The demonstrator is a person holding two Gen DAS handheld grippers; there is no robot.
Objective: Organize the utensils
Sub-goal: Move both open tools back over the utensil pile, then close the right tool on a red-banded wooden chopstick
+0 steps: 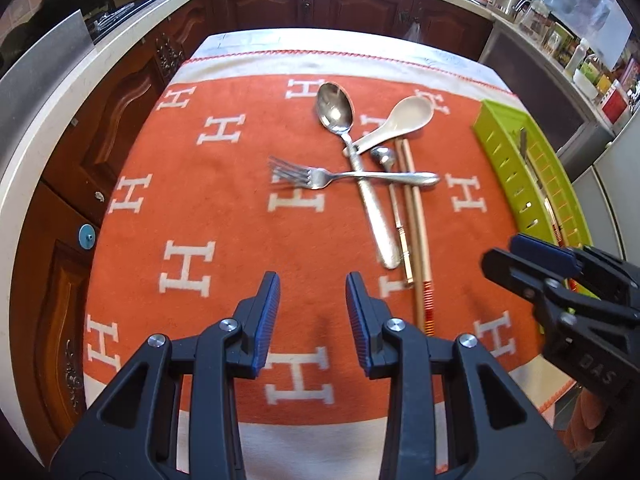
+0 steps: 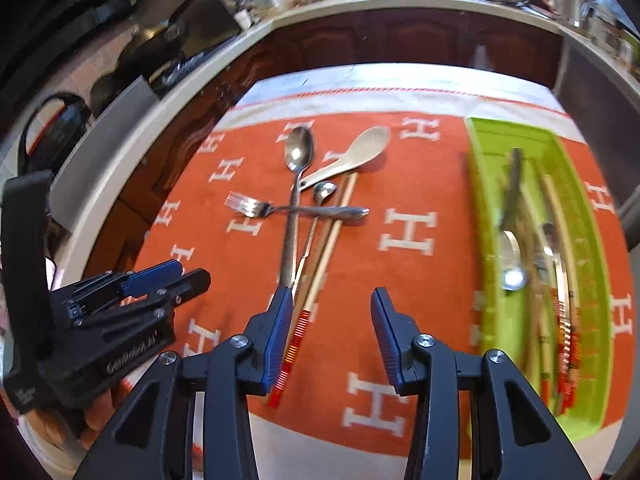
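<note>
A pile of utensils lies mid-cloth: a large metal spoon (image 1: 334, 106) (image 2: 298, 152), a white ceramic spoon (image 1: 404, 118) (image 2: 360, 148), a small spoon (image 1: 384, 156) (image 2: 324, 192), a pair of chopsticks (image 1: 418, 220) (image 2: 332, 232), and a fork (image 1: 320, 178) (image 2: 256, 208) laid across them. My left gripper (image 1: 312, 284) (image 2: 192, 274) hangs open over bare cloth, left of the pile's near end. My right gripper (image 2: 330, 300) (image 1: 504, 254) is open and holds nothing, its left finger by the chopsticks' striped ends. The green tray (image 1: 516, 160) (image 2: 484, 200) at the right holds a spoon (image 2: 512, 268) and chopsticks.
An orange cloth with white H letters (image 1: 188, 268) covers the table. Dark wood cabinets (image 1: 352, 4) under a pale counter ring the far and left sides. A cluttered counter with jars (image 1: 580, 56) runs at the right. A hand (image 2: 100, 412) holds the left gripper.
</note>
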